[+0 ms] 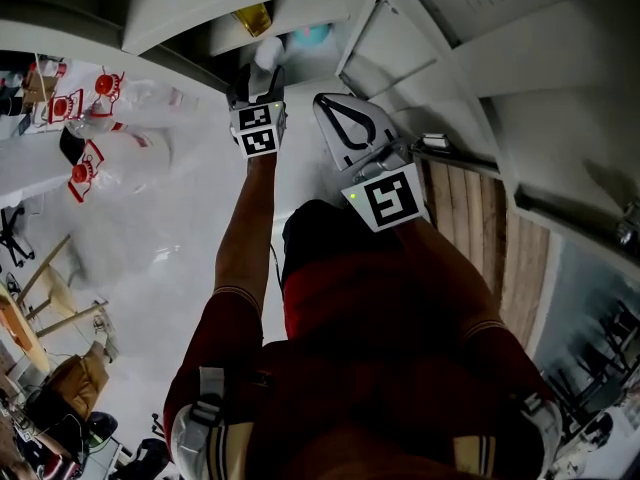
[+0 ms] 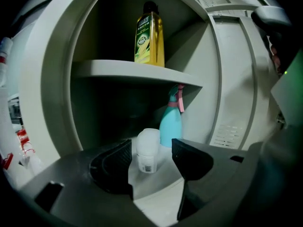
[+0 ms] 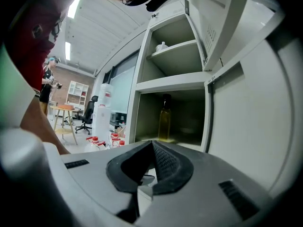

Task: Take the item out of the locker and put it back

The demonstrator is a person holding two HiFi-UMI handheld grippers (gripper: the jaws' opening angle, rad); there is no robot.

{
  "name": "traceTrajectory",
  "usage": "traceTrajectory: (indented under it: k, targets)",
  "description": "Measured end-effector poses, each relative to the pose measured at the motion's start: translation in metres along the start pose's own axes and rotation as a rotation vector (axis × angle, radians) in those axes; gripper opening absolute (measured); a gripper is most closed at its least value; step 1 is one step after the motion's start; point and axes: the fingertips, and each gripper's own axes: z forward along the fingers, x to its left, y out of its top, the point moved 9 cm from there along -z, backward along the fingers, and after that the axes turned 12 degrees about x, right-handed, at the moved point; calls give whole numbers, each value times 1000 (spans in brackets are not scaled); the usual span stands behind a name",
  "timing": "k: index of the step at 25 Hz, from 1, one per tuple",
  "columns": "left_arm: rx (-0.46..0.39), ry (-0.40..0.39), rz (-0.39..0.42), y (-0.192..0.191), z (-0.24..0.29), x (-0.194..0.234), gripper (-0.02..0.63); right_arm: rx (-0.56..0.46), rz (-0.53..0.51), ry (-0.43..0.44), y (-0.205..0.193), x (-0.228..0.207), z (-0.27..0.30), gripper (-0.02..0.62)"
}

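Note:
A small white lidded container (image 2: 147, 150) stands on the floor of the locker's lower compartment (image 2: 118, 122). My left gripper (image 2: 151, 146) is open around it, a black pad on each side and a gap at both. Behind the container stands a teal spray bottle (image 2: 171, 122). A yellow bottle (image 2: 149, 34) stands on the shelf above. In the head view the left gripper (image 1: 262, 80) reaches into the locker, the white container (image 1: 266, 52) just ahead of it. My right gripper (image 1: 326, 102) hangs beside it, shut with nothing in it (image 3: 151, 148).
The locker door (image 1: 395, 28) stands open at the right. Large water bottles with red caps (image 1: 100, 158) stand left of the locker. A higher shelf holds a small white object (image 3: 162, 46). Wooden flooring (image 1: 480, 218) lies to the right; a person, table and chair are far left.

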Motion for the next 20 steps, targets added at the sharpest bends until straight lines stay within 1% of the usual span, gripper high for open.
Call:
traceTrajectory:
  k: [6,15,20]
  targets:
    - [16,6,-19,-5,19,4,247,0,-15,15,-7,-4,5,-3]
    - [71,-1,-4,-9,44,7,247,11,-25,38,-14,-7,10,-3]
    - [99,-22,-1,-10,53,8,245,16,-33,49,-16,-6,11,-3]
